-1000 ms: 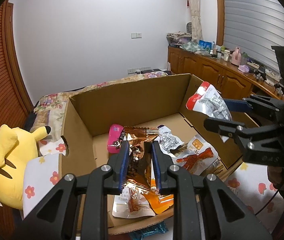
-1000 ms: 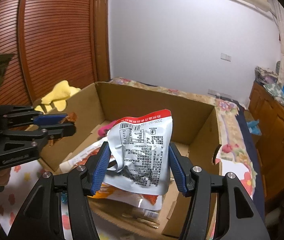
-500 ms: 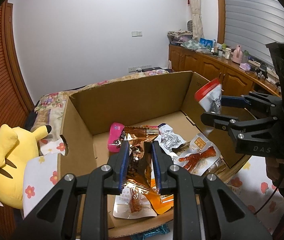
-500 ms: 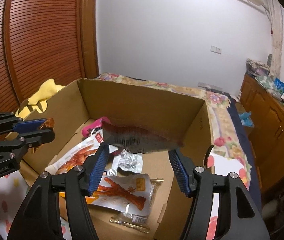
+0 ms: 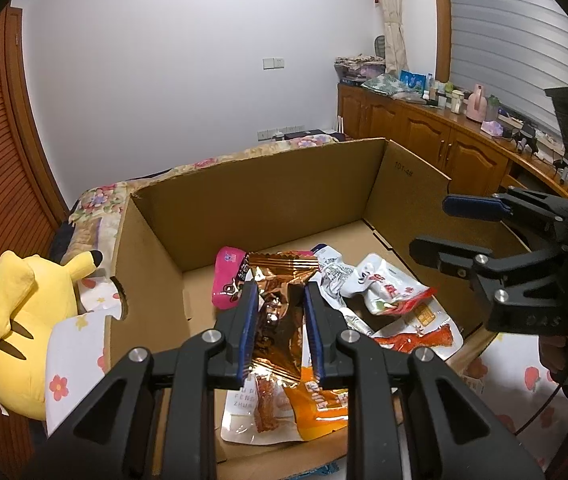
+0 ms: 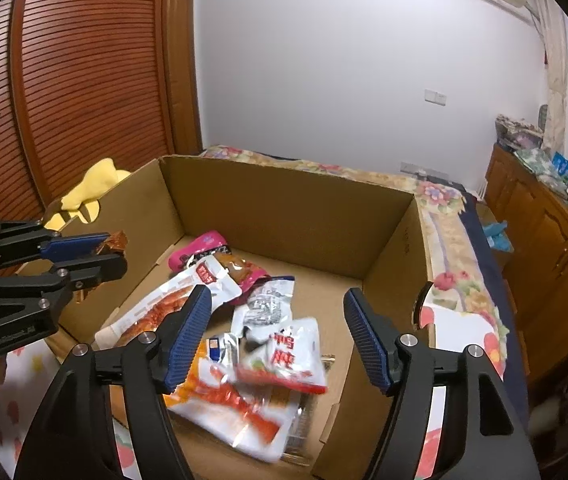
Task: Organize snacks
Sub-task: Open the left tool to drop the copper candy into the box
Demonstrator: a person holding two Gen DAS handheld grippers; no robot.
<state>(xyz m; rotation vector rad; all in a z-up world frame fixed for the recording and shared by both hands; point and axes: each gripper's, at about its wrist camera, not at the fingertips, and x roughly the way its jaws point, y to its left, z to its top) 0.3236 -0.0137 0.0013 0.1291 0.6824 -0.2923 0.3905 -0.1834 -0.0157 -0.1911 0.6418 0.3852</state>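
An open cardboard box [image 5: 264,200] [image 6: 284,216] holds several snack packets. My left gripper [image 5: 280,292] hangs over its near edge, shut on a copper foil packet [image 5: 280,320]. In the right wrist view the left gripper [image 6: 118,252] shows at the box's left wall, a corner of the copper foil packet [image 6: 118,240] sticking out of it. My right gripper [image 6: 278,296] [image 5: 431,226] is over the box's right side, its jaws opening with nothing between them. Below it a white packet with a red edge [image 6: 291,356] [image 5: 383,284] lies on the pile.
A pink packet [image 5: 228,276] [image 6: 200,248] and white packets with orange-red prints [image 6: 156,308] [image 5: 411,336] lie in the box. A yellow plush toy [image 5: 24,320] sits left of it. The box rests on a floral bed cover [image 6: 455,240]; wooden cabinets [image 5: 443,140] line the right wall.
The right gripper opened and let go of the white packet with the red edge, which dropped onto the pile in the box. The left gripper kept still with its copper packet.
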